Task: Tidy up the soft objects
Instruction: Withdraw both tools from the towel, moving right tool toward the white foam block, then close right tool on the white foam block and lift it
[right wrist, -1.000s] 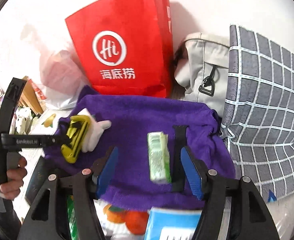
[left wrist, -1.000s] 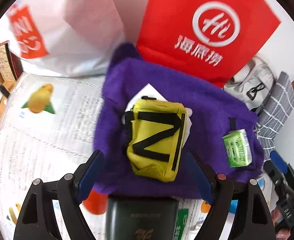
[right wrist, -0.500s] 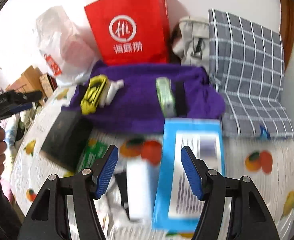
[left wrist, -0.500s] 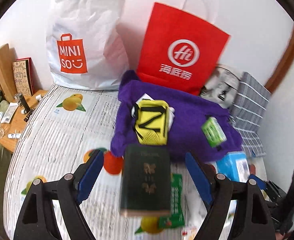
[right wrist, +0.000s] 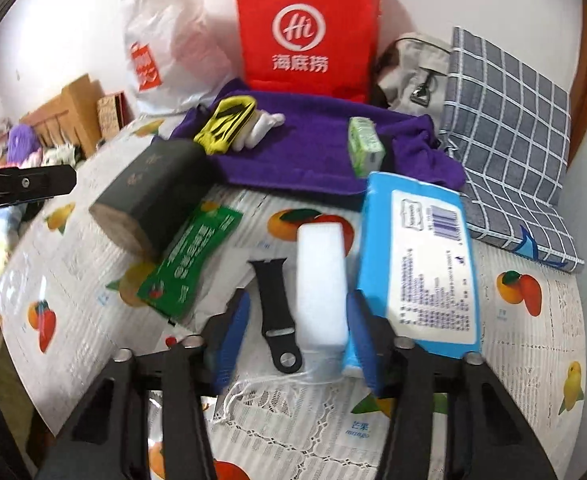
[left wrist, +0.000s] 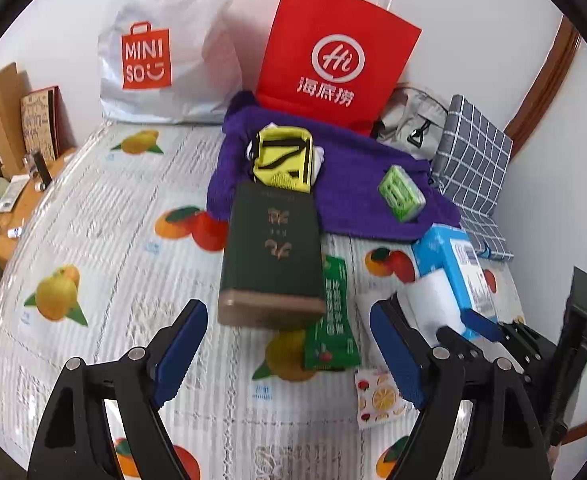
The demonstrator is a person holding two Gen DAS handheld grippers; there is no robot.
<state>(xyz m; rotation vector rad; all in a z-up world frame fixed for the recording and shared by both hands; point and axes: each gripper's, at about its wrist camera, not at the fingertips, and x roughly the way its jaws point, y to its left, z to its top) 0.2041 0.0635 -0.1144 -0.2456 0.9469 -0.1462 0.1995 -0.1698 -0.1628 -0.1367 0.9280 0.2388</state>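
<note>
Several soft things lie on the fruit-printed bedcover (right wrist: 525,360): a fuzzy purple towel (right wrist: 313,148) far back, carrying a yellow pouch (right wrist: 225,124) and a green tissue pack (right wrist: 363,146). Nearer are a dark green box (right wrist: 153,196), a blue wipes pack (right wrist: 421,264), a white foam block (right wrist: 321,284) and a black rubber strap (right wrist: 275,312). The right gripper (right wrist: 299,344) has just been closing around block and strap, pads not touching. The left gripper (left wrist: 285,348) is wide apart, empty.
</note>
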